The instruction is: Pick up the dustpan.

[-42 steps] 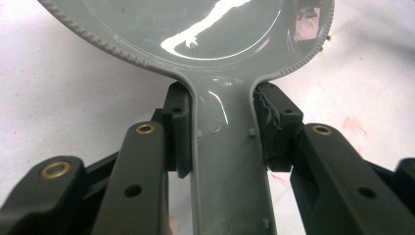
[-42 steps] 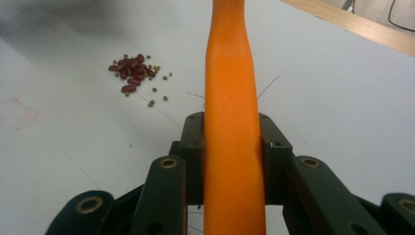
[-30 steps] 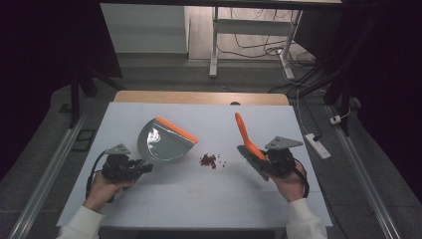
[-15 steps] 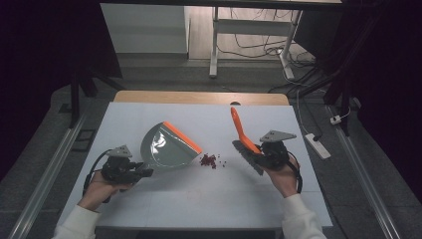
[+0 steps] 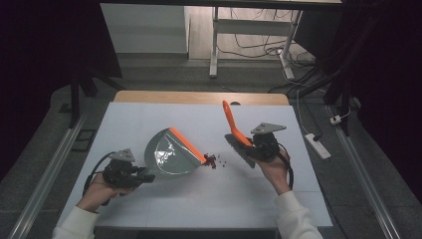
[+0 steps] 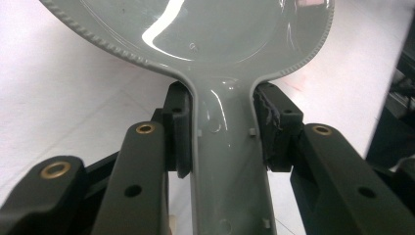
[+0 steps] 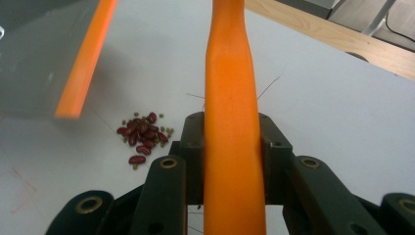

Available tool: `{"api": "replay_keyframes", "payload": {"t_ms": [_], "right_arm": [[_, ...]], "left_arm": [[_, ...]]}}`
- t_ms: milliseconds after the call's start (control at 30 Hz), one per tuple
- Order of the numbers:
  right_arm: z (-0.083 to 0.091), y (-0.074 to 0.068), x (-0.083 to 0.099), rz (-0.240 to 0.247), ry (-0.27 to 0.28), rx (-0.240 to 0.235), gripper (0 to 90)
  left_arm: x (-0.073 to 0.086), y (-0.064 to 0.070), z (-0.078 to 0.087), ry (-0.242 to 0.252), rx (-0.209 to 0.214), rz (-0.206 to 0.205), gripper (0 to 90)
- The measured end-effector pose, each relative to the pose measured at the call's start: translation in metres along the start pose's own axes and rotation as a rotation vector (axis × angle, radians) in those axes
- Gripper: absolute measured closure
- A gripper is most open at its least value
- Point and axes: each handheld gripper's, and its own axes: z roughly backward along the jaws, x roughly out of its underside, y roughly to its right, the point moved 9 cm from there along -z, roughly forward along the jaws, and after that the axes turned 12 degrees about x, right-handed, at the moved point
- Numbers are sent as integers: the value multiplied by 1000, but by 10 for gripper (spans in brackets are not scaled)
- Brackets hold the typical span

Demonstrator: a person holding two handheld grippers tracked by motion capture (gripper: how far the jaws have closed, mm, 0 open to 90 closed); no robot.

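Observation:
A grey dustpan (image 5: 171, 153) with an orange lip (image 5: 188, 145) rests on the white table, its lip touching a small pile of red beans (image 5: 213, 160). My left gripper (image 5: 144, 175) is shut on the dustpan's handle (image 6: 227, 161), pads pressing both sides. My right gripper (image 5: 247, 147) is shut on a brush with an orange handle (image 5: 230, 121) that points up and away; its grey bristle head (image 5: 239, 149) hangs just right of the beans. In the right gripper view the orange handle (image 7: 230, 127) runs between the jaws, with the beans (image 7: 143, 134) to its left and the dustpan's lip (image 7: 85, 58) beyond them.
The white table top (image 5: 149, 119) has a wooden strip (image 5: 199, 97) along its far edge. Metal table legs (image 5: 215, 40) and cables lie on the floor behind. A white power strip (image 5: 316, 144) lies off the table's right side.
The dustpan has come down and forward until its orange lip meets the beans. The brush has shifted slightly left toward the pile and stands more upright.

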Motion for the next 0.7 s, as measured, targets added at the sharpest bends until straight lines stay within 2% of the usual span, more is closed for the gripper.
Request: {"api": "replay_keyframes", "payload": {"t_ms": [300, 500, 700], "right_arm": [[-10, -3, -10, 5, 7, -4, 706], [-20, -2, -14, 11, 14, 16, 706], [-25, -4, -13, 14, 9, 13, 706]], "left_arm": [[5, 6, -6, -64, 17, -19, 616], [4, 15, -13, -100, 30, -41, 616], [9, 13, -17, -138, 17, -33, 615]]}}
